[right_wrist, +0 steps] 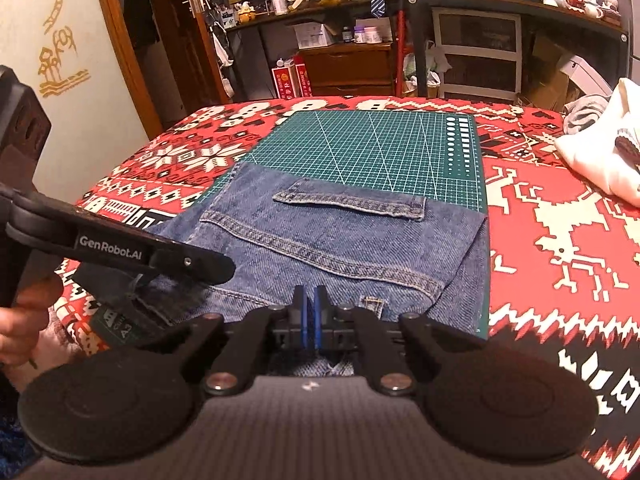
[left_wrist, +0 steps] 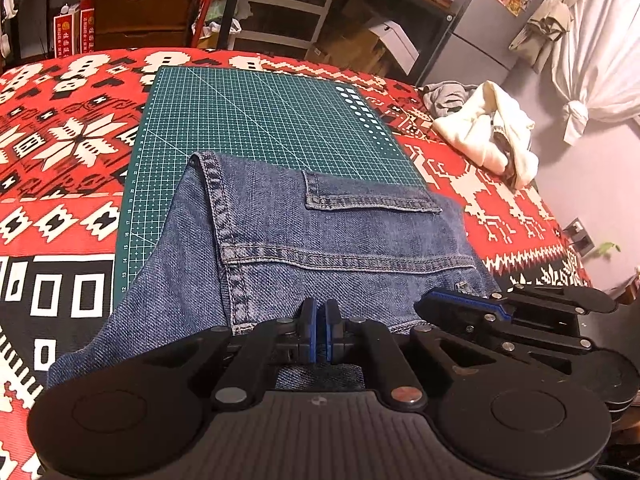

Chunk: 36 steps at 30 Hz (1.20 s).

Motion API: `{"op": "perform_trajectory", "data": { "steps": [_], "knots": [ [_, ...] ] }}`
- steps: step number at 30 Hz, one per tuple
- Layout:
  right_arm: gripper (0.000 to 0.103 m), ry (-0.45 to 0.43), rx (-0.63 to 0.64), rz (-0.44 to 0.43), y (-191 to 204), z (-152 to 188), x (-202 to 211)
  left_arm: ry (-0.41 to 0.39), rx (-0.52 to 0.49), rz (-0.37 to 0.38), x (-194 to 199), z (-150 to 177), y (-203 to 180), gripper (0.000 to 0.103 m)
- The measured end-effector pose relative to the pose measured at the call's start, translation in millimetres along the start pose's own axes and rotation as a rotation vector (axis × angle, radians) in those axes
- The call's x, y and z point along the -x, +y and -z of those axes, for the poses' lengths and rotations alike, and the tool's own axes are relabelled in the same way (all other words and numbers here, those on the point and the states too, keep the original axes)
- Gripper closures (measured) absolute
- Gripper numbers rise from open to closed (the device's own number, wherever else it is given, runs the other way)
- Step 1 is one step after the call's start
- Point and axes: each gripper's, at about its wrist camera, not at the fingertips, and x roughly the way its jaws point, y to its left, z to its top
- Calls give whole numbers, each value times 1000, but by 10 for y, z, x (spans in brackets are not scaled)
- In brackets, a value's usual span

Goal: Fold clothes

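Folded blue jeans [left_wrist: 320, 240] lie on a green cutting mat [left_wrist: 260, 112], back pocket flap [left_wrist: 368, 200] facing up. Their near edge rises toward both grippers. In the left wrist view my left gripper [left_wrist: 319, 320] is shut on the near denim edge, and fabric shows under its fingers. My right gripper [left_wrist: 432, 304] sits close beside it on the right. The right wrist view shows the jeans [right_wrist: 340, 240] on the mat [right_wrist: 380, 144], with my right gripper [right_wrist: 310, 312] shut on the near edge. My left gripper [right_wrist: 216, 270] reaches in from the left over the denim.
A red patterned bedspread [left_wrist: 68, 140] lies under the mat. Cream clothes [left_wrist: 492, 136] and a grey garment [left_wrist: 444, 96] are heaped at the far right. A hand [right_wrist: 20, 320] holds the left gripper. Shelves and drawers [right_wrist: 476, 52] stand beyond the far edge.
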Motion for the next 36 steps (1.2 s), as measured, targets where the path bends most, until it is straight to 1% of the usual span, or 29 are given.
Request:
{"op": "perform_trajectory", "data": {
  "steps": [3, 7, 8, 9, 12, 13, 15, 16, 17, 20, 23, 25, 27, 29, 31, 32, 34, 35, 36],
  "knots": [
    [100, 0, -13, 0, -20, 3, 39, 4, 6, -12, -2, -9, -19, 96],
    [99, 1, -92, -3, -93, -58, 140, 3, 4, -26, -1, -10, -40, 96],
    [95, -16, -98, 7, -102, -82, 190, 3, 1, -28, -1, -11, -46, 96],
    [93, -34, -98, 22, -112, -107, 234, 4, -2, -30, -3, -12, -51, 96],
    [93, -69, -101, 70, -189, -197, 311, 7, -12, -38, -9, -21, -68, 96],
    [92, -60, -101, 90, -228, -222, 289, 5, -12, -39, -8, -20, -70, 96],
    [92, -7, -113, 123, -311, -232, 176, 3, -6, -35, -6, -17, -58, 96],
    [92, 18, -124, 123, -348, -207, 120, 4, -2, -32, -5, -17, -52, 96],
    [92, 21, -125, 119, -363, -170, 92, 6, 5, -26, -6, -20, -39, 96],
    [92, 6, -94, 124, -345, -102, 73, 12, 26, -13, -10, -34, -5, 96],
    [92, 11, -104, 124, -352, -93, 69, 19, 34, -14, -18, -53, -4, 96],
    [92, 14, -145, 112, -392, -79, 82, 30, 25, -25, -26, -73, -34, 96],
    [92, 22, -178, 105, -415, -84, 85, 36, -10, -39, -26, -73, -78, 96],
    [93, 17, -201, 105, -421, -48, 105, 22, -29, -43, -7, -33, -87, 96],
    [93, -2, -264, 120, -435, -14, 83, 29, 0, -35, 10, -16, -53, 96],
    [93, 2, -231, 143, -375, -24, 78, 33, 15, -32, 19, -7, -36, 96],
    [93, 33, -55, 195, -189, -44, 92, 41, 44, -25, 36, 9, -2, 96],
    [93, 47, -8, 206, -150, -38, 105, 56, 52, -24, 43, 6, 16, 96],
    [93, 59, -13, 207, -153, -37, 117, 77, 91, -18, 42, -4, 50, 96]
  ]
}}
